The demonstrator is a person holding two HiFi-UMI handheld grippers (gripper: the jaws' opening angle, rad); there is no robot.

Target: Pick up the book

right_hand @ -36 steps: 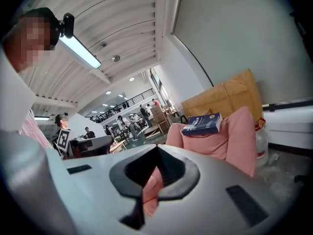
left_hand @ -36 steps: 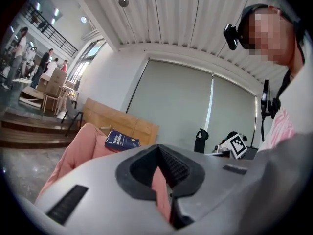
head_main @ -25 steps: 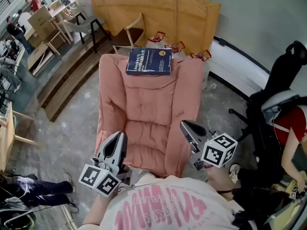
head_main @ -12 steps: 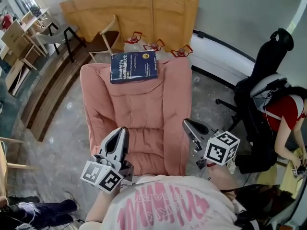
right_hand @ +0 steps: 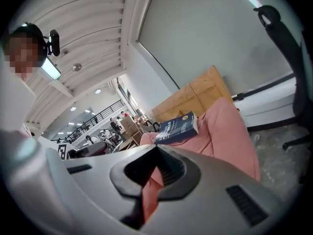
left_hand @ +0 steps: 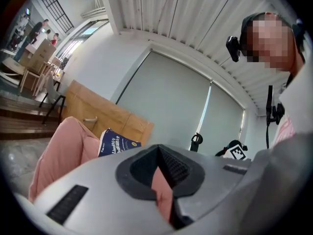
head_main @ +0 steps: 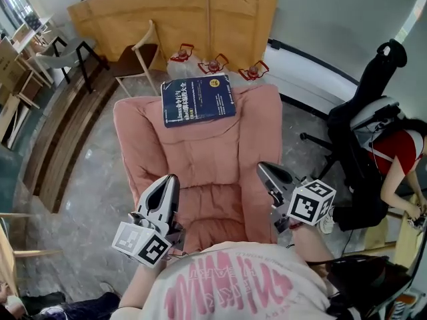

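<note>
In the head view we see the book (head_main: 197, 101), dark blue, lying flat on top of the backrest of a pink chair (head_main: 200, 165), in the upper middle of the frame, with brown cardboard (head_main: 200, 12) against the wall behind it; our left gripper (head_main: 171, 180) is at lower left and our right gripper (head_main: 263, 169) at lower right, both by the chair's near end and well apart from the book; in the left gripper view the jaws are pressed together with nothing held, and the book (left_hand: 117, 143) shows at centre left on the chair (left_hand: 63, 146); in the right gripper view the jaws likewise meet empty, with the book (right_hand: 177, 128) just above them on the chair (right_hand: 225, 126).
</note>
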